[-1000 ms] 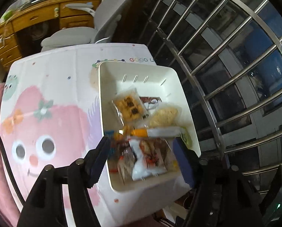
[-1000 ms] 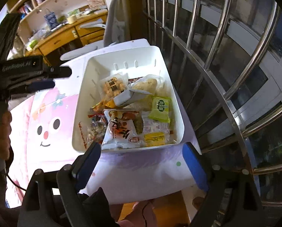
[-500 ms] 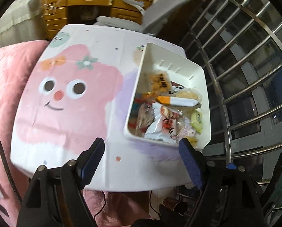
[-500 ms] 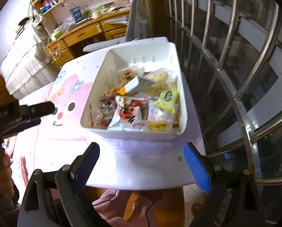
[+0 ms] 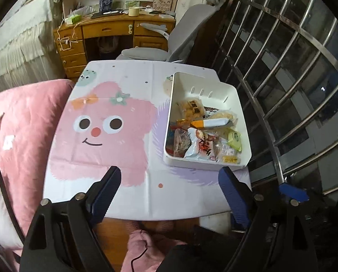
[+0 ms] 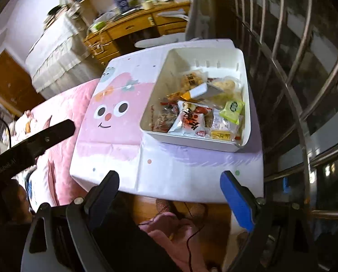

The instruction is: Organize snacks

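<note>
Lying beyond both empty tools, the white bin (image 5: pixel 241 111) of snacks (image 5: pixel 205 133) is set lengthwise on the counter's (image 5: pixel 114 163) right, nearer the wide-spread right hand-held gripper (image 6: pixel 170 188) than the opening left hand-held gripper (image 5: pixel 169 184).

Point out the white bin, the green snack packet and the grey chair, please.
white bin (image 5: pixel 242 113): left wrist view, right wall.
green snack packet (image 6: pixel 233 108): right wrist view, its middle.
grey chair (image 5: pixel 187 25): left wrist view, backrest.

A white plastic rectangular bin (image 5: pixel 242 122) holds a green snack packet (image 6: pixel 232 110), a white-and-red crinkled bag (image 6: pixel 188 122) and an orange-and-white wrapped bar (image 5: pixel 211 123). The white tablecloth (image 5: pixel 114 122) shows a pink cartoon face with 2 dark eyes, an orange bow, purple brushstrokes.
</note>
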